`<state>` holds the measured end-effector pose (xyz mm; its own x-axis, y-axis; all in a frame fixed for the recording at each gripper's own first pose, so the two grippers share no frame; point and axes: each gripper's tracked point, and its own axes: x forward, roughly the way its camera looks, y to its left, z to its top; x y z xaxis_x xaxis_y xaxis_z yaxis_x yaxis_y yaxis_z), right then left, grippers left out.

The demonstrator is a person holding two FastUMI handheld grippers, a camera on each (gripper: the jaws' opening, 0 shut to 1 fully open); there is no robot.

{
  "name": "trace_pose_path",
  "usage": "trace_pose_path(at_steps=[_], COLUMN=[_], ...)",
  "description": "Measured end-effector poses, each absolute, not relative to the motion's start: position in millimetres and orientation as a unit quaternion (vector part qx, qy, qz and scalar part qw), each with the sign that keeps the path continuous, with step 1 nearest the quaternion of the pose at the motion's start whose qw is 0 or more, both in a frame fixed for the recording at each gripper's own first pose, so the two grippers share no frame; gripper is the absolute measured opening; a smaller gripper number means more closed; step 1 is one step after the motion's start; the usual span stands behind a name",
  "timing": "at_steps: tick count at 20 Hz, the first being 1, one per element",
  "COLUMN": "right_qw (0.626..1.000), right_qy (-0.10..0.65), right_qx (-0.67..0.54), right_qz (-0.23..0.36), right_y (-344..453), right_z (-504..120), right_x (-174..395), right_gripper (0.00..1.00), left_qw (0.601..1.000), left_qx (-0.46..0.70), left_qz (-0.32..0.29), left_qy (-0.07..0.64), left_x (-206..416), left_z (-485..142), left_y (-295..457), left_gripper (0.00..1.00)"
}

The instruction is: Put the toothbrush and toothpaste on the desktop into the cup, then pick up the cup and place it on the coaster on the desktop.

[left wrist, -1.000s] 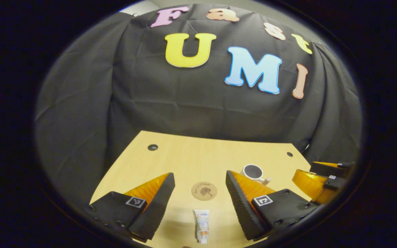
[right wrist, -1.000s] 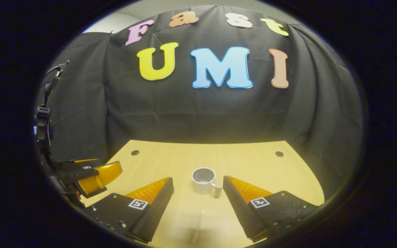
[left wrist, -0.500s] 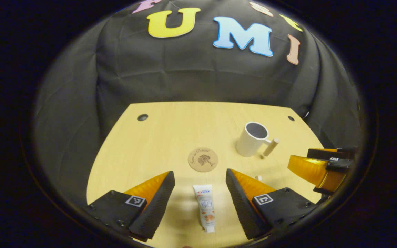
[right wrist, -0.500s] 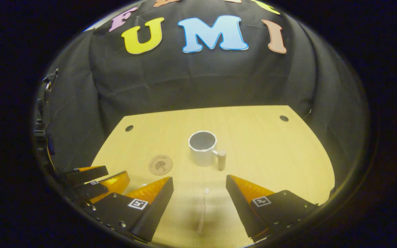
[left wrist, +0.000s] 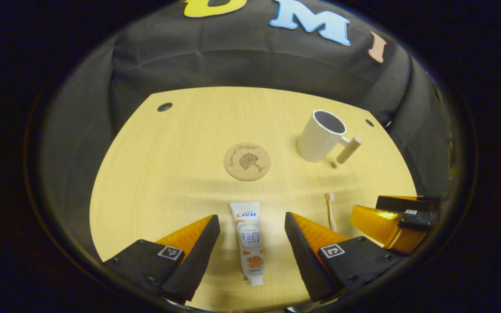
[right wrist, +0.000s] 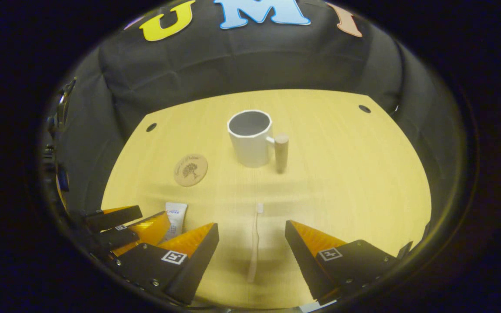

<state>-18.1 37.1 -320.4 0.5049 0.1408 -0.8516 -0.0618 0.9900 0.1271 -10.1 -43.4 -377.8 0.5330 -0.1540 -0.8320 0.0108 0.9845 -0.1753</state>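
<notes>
A white toothpaste tube (left wrist: 248,241) lies flat on the wooden desk, straight between the fingers of my open left gripper (left wrist: 252,226), which hangs above it. In the right gripper view a pale toothbrush (right wrist: 255,242) lies lengthwise between the fingers of my open right gripper (right wrist: 252,232). The white cup (right wrist: 251,137) with a wooden peg handle stands upright and empty beyond the toothbrush, also the cup (left wrist: 321,135) at the far right in the left gripper view. The round cork coaster (left wrist: 247,161) sits beyond the toothpaste; the coaster (right wrist: 190,170) is left of the cup.
The light wooden desk (left wrist: 181,143) ends at a black cloth wall on the far side and both flanks. Small dark holes (left wrist: 164,107) mark its far corners. The other gripper (left wrist: 396,217) shows low on the right in the left gripper view.
Both grippers have tilted downward and risen, so the desk, cup, coaster, toothpaste and toothbrush now show more fully. Both stay open; no object has moved.
</notes>
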Motion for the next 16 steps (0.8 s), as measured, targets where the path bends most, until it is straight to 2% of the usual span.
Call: trace_pose_path(at_steps=[7,14,16], right_qw=[0.814,0.796,0.792], right_qy=[0.577,0.603,0.609], right_qx=[0.054,0.028,0.018], right_qz=[0.04,0.041,0.037], right_y=[35,37,36], right_z=[-369,-389,-396], right_x=[-38,-44,-45], right_gripper=[0.9,0.9,0.84], left_qw=[0.834,0.816,0.817], left_qx=[-0.074,-0.063,-0.052], left_qz=[-0.032,-0.016,-0.013], left_qy=[0.546,0.575,0.575], left_x=[-26,-32,-30], left_z=[-425,-448,-449], left_y=[-41,-34,-32], left_gripper=[0.99,0.97,0.93])
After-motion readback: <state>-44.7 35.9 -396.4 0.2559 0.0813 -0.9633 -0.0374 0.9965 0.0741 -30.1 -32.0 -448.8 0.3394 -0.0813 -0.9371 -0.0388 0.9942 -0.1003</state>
